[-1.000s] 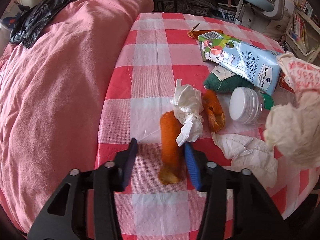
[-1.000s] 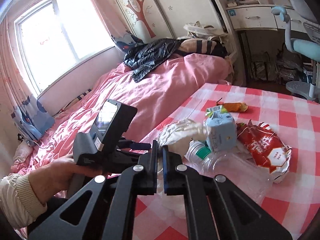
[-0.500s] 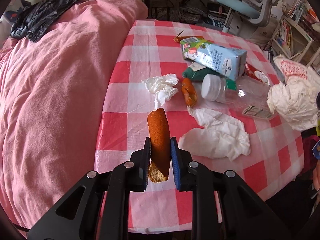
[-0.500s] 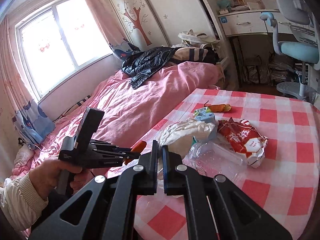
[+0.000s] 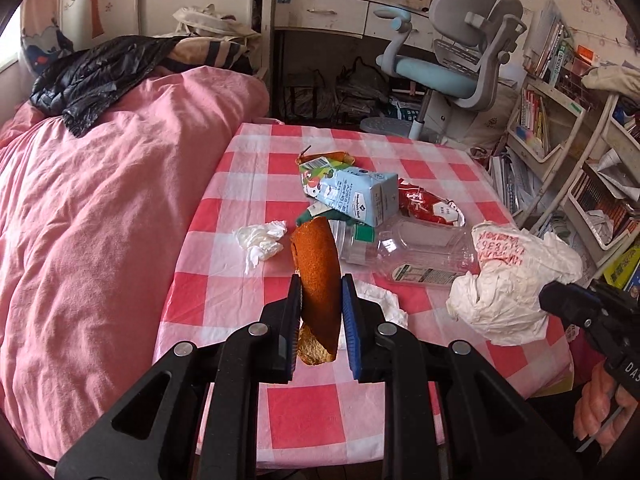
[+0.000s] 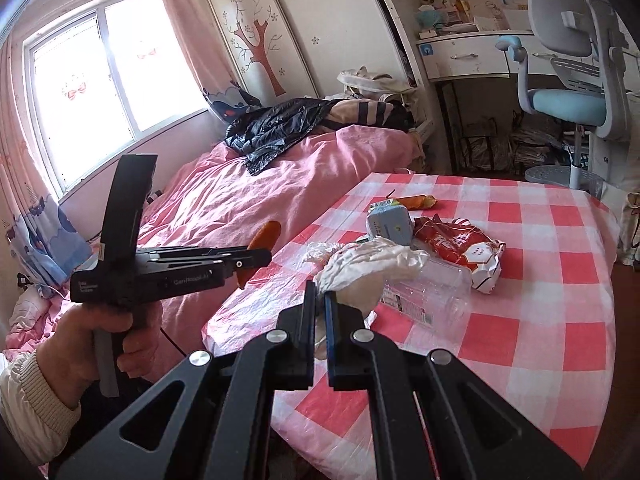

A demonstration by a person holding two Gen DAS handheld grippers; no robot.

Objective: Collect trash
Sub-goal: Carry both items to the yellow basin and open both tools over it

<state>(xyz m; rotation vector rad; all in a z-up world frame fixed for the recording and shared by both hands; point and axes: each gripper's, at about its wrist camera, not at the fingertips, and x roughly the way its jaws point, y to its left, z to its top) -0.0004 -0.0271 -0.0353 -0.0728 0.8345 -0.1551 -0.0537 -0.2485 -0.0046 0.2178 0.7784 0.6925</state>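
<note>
Orange peel [image 5: 318,280] now hangs clear of the checked table [image 5: 304,404], pinched in the left tongs [image 5: 320,312]; right tongs [image 6: 320,308], at three o'clock, clamp a white bag [image 6: 372,268] awaiting it.

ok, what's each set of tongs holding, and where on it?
Left tongs: orange peel strip, pinched low on its length. Right tongs: white plastic bag, pinched at a bunched edge.

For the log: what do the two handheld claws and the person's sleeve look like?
Both claws, left and right, are matte black angular frames with silver rivets and blue-edged finger pads. The left one's side carries small white lettering. The sleeve is white, with a ribbed cream cuff.
</note>
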